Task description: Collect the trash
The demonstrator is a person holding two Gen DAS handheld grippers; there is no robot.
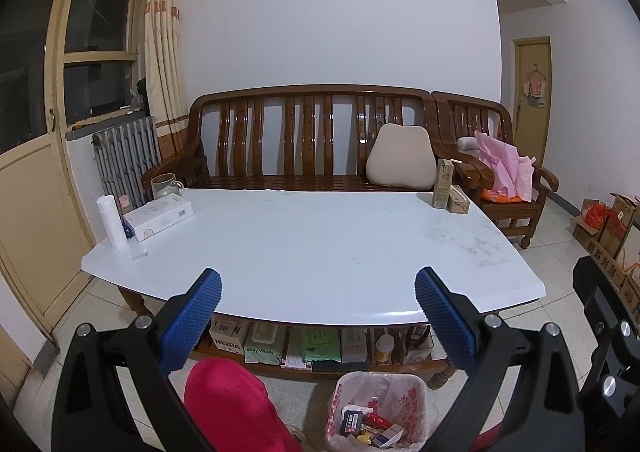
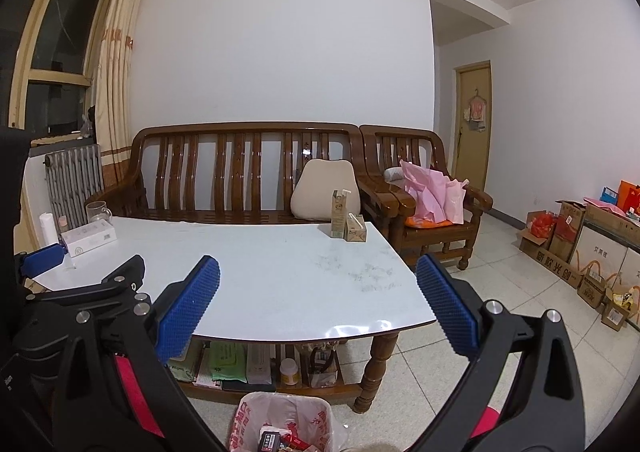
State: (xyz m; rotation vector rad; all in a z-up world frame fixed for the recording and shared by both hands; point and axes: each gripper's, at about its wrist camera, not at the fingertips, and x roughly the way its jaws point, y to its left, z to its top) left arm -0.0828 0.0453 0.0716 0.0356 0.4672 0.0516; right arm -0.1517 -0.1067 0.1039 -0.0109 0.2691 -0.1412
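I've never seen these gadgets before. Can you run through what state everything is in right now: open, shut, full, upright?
Left gripper: jaws open, holding nothing.
Right gripper: jaws open, holding nothing.
Trash bin: on the floor, bag-lined, wrappers inside.
Tall carton: upright on the table.
Small carton: upright beside it.
Glass mug: upright.
Door: shut.

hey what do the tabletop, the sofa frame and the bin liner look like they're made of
Tabletop: glossy white, likely glass or lacquered board; its edge mirrors light.
Sofa frame: dark varnished wood, shiny slats.
Bin liner: thin crinkled plastic bag, red print.
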